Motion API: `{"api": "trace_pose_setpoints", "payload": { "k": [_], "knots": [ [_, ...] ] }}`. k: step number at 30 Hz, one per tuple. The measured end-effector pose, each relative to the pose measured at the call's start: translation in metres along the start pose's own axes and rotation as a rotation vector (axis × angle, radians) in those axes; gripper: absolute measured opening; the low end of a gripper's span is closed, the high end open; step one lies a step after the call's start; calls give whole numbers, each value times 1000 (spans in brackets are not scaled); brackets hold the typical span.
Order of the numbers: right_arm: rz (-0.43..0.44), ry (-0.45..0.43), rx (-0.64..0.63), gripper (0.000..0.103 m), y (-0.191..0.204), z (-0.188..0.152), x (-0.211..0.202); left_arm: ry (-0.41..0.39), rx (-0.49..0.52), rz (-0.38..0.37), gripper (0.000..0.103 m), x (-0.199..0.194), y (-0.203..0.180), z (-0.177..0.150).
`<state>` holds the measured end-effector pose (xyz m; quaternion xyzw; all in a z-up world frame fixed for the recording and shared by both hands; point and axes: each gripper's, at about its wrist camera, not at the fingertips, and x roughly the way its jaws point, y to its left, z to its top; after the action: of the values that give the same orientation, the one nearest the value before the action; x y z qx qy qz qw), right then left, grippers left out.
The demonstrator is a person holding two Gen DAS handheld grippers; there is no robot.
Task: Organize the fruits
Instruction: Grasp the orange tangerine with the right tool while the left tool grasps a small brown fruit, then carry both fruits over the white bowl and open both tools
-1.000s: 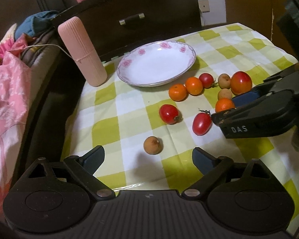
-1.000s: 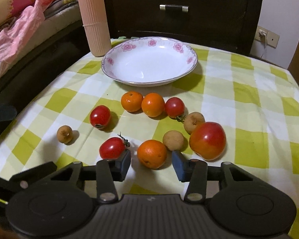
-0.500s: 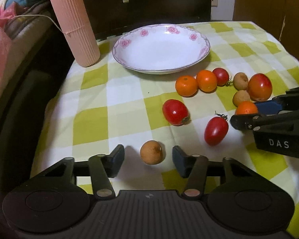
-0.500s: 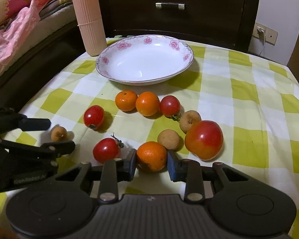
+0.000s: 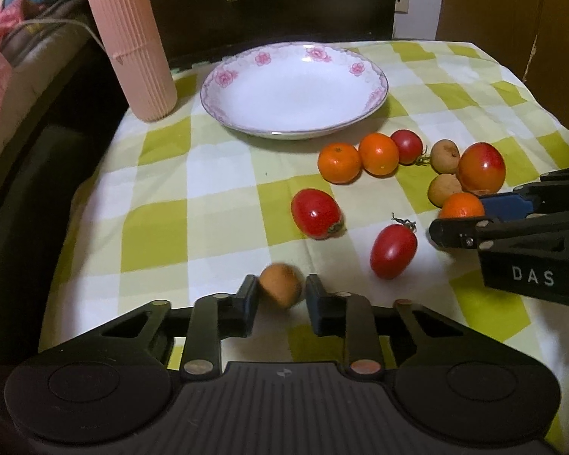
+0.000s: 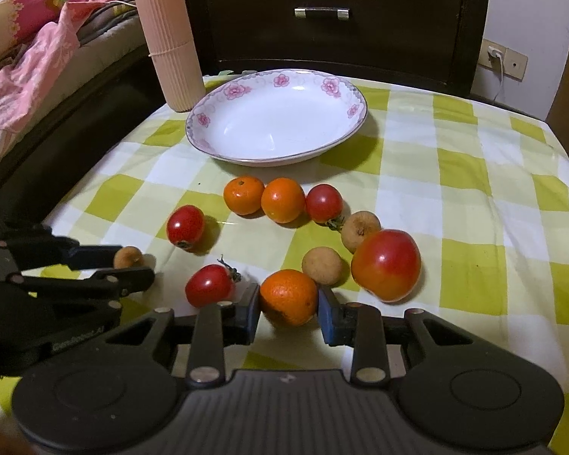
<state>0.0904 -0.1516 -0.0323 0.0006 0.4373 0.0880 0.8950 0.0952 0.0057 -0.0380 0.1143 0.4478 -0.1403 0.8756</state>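
Fruits all lie on the tabletop, plate bare, so nothing's sorted; my left claw pinches a longan, right claw clamps an orange.

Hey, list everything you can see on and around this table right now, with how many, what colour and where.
plate: 1, white with pink flowers, far middle of the table, nothing in it
oranges: 3, orange; two side by side near the plate, one between the right gripper's fingers
small tomatoes: 3, red, spread in front of the plate
large tomato: 1, red-orange, right of the group
longans: 3, brown; two beside the large tomato, one between the left gripper's fingers
ribbed cylinder: 1, pink, upright left of the plate
tablecloth: 1, green and white check
drawer cabinet: 1, dark brown, behind the table
bedding: pink, far left
left gripper: black
right gripper: black, blue pads
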Motion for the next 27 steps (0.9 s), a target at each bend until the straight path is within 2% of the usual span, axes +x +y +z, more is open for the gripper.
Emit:
{"api": "trace_pose_setpoints", "payload": {
  "k": [7, 16, 21, 27],
  "knots": [
    [2, -14, 6, 38, -1, -1, -5, 2, -33, -21, 31, 0, 2, 2],
    [19, -46, 26, 38, -1, 6, -13, -29, -131, -122, 31, -13, 9, 14],
    [21, -82, 32, 38, -2, 25, -11, -92, -166, -154, 31, -14, 11, 42],
    [7, -141, 27, 38, -7, 65, 5, -157, -159, -140, 32, -2, 14, 82]
  ]
}}
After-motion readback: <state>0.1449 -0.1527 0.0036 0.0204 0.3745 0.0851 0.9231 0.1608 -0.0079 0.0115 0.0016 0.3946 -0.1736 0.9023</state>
